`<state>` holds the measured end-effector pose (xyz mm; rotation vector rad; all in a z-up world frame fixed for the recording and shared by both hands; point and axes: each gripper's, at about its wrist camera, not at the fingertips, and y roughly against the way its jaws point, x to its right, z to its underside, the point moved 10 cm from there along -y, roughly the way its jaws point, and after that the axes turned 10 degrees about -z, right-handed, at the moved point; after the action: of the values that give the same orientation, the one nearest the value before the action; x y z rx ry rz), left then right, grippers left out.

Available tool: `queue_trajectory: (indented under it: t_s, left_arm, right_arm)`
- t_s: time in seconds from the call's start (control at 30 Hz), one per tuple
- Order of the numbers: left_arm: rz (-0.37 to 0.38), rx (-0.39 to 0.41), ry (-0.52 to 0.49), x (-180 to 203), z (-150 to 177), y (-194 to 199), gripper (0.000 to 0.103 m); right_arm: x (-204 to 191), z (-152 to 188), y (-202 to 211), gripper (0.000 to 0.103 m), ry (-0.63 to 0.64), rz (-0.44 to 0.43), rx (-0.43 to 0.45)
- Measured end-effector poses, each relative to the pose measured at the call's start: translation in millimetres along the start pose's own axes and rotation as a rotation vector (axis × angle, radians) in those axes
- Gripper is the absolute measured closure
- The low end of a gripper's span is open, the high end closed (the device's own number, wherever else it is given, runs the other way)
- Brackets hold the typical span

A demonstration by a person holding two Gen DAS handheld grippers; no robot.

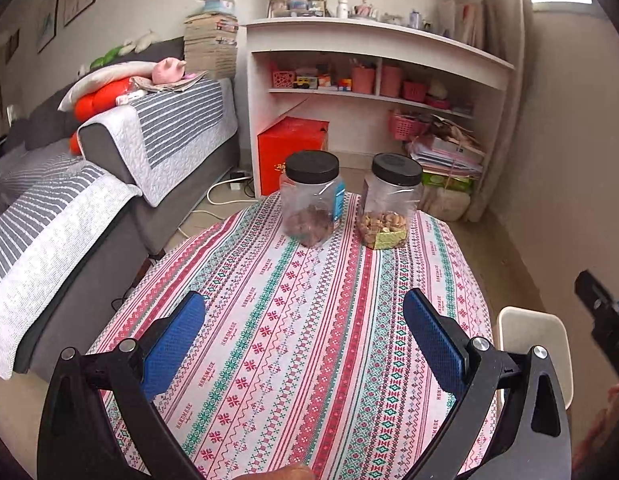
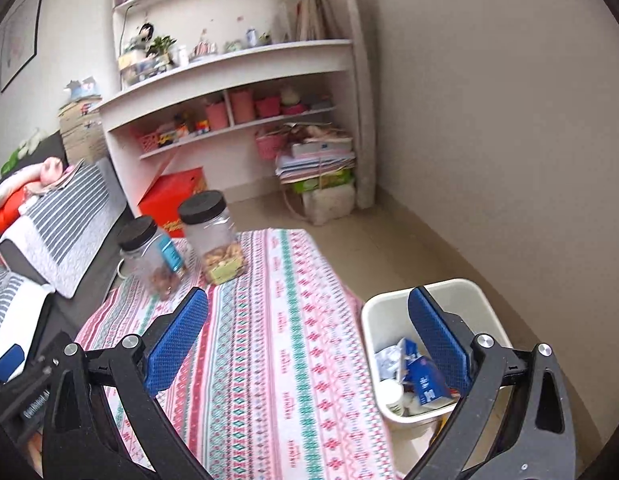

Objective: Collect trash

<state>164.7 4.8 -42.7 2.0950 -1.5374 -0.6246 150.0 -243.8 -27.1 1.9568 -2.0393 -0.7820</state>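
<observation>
Patterned red, green and white cloth covers the table (image 1: pixel 309 320), and everything else sits relative to it. Two black-lidded clear jars stand at its far end, the left jar (image 1: pixel 311 200) near the right jar (image 1: pixel 391 204). The left gripper (image 1: pixel 303 314) hovers over the table, fingers spread wide and holding nothing. The right gripper (image 2: pixel 307 310) hangs over the table's right edge, fingers likewise spread and bare. Just beside that edge, on the floor, stands the white trash bin (image 2: pixel 465 292), holding a blue carton (image 2: pixel 423 376) and crumpled wrappers (image 2: pixel 389 358).
</observation>
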Motion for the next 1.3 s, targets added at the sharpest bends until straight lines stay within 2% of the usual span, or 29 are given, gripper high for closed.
queue_trajectory:
  t_s: [0.37,0.53,1.3]
  left_arm:
    - [-0.031,0.004,0.011,-13.3,0.4,2.7,0.007]
    - [-0.017,0.016,0.029,-16.3,-2.1,8.2,0.007]
    - [0.051,0.069,-0.010,10.0,-3.8,26.4,0.007]
  right_arm:
    - [-24.7,6.4,-8.9,0.007,0.038,-0.039,-0.026]
    - [-25.4,7.2,-6.0,0.007,0.048,-0.040,-0.023]
    - [-21.0,4.6,5.8,0.007,0.048,-0.050,-0.005]
